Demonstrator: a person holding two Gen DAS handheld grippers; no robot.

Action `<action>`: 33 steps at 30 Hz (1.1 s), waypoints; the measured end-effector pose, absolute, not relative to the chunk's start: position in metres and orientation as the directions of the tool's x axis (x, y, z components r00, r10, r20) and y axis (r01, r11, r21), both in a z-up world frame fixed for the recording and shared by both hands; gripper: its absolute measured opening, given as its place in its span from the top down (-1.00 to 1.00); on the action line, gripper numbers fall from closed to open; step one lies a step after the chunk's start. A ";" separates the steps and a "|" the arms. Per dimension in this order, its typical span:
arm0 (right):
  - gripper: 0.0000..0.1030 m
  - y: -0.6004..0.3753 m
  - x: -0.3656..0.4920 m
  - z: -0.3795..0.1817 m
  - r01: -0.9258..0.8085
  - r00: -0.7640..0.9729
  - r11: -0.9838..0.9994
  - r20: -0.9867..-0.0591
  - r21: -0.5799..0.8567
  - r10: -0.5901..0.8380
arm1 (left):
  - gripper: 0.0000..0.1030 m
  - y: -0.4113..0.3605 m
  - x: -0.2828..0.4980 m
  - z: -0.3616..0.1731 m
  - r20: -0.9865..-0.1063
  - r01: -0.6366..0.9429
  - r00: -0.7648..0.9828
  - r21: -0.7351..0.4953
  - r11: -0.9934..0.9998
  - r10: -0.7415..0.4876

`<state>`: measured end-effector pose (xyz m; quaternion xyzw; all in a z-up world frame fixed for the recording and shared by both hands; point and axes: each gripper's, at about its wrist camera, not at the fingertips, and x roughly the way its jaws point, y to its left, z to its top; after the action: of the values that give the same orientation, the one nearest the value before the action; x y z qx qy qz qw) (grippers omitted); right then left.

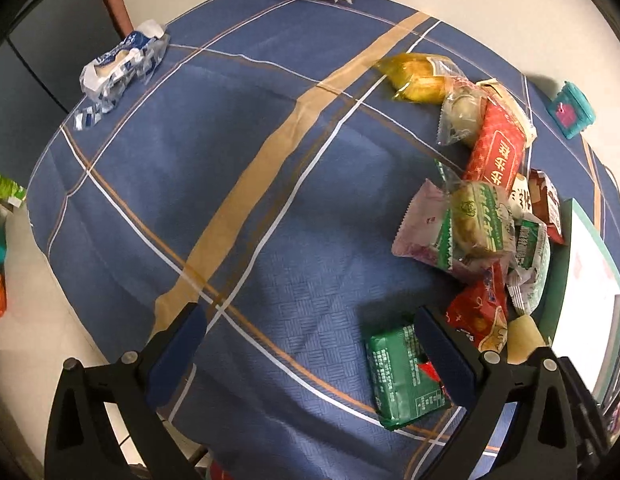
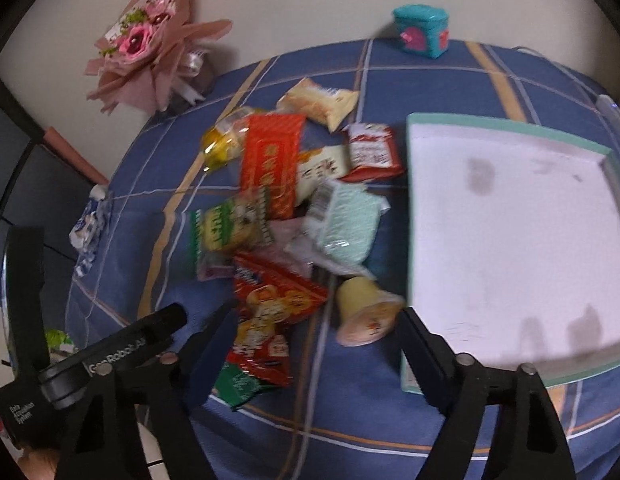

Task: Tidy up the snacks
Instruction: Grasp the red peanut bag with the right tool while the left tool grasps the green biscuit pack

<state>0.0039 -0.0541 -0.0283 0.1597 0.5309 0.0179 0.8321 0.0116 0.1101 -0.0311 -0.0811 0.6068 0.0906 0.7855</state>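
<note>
Both grippers hover wide open and empty: the right gripper (image 2: 315, 336) has the pudding cup (image 2: 365, 312) lying on its side just ahead between its fingers, mouth toward it, box (image 2: 509, 128) to its right, while the left gripper (image 1: 310, 332) sits nearer the green packet (image 1: 401, 376).

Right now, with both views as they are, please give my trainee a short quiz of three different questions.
1. True or false: the white tray already holds snacks.
2. Which lies nearest the right gripper? A) teal box B) jelly cup C) bouquet
3. Fill in: the left gripper has its fingers ____ and holds nothing.

Key: 1 false; 2 B; 3 open.
</note>
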 end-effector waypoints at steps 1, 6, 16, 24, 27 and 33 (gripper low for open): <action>-0.48 -0.051 0.005 -0.029 0.134 0.432 0.947 -0.877 0.292 0.209 | -1.00 0.117 0.013 -0.033 -0.968 -0.254 0.246 -0.020 0.967 0.045; -0.22 -0.031 0.011 -0.035 0.098 0.405 0.946 -0.881 0.307 0.244 | -1.00 0.133 0.025 -0.043 -0.970 -0.293 0.238 -0.031 0.956 0.042; 0.01 -0.015 0.027 -0.062 0.128 0.331 0.935 -0.903 0.332 0.275 | -0.99 0.157 0.034 -0.061 -0.978 -0.330 0.207 -0.055 0.942 0.015; 0.13 -0.012 0.025 -0.069 0.132 0.298 0.942 -0.919 0.308 0.258 | -1.00 0.156 0.040 -0.072 -0.981 -0.281 0.191 -0.071 0.957 -0.017; 0.14 -0.020 0.017 -0.068 0.139 0.283 0.950 -0.931 0.279 0.232 | -0.99 0.153 0.042 -0.075 -0.982 -0.265 0.184 -0.083 0.961 -0.034; 0.14 -0.028 0.009 -0.064 0.128 0.263 0.953 -0.936 0.276 0.235 | -0.77 0.139 0.049 -0.086 -0.986 -0.200 0.151 -0.099 0.975 -0.069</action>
<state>0.0086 -0.0281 -0.0642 0.1501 0.6060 0.0343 0.7804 0.0488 0.1390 -0.0864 -0.1032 0.6499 0.0436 0.7517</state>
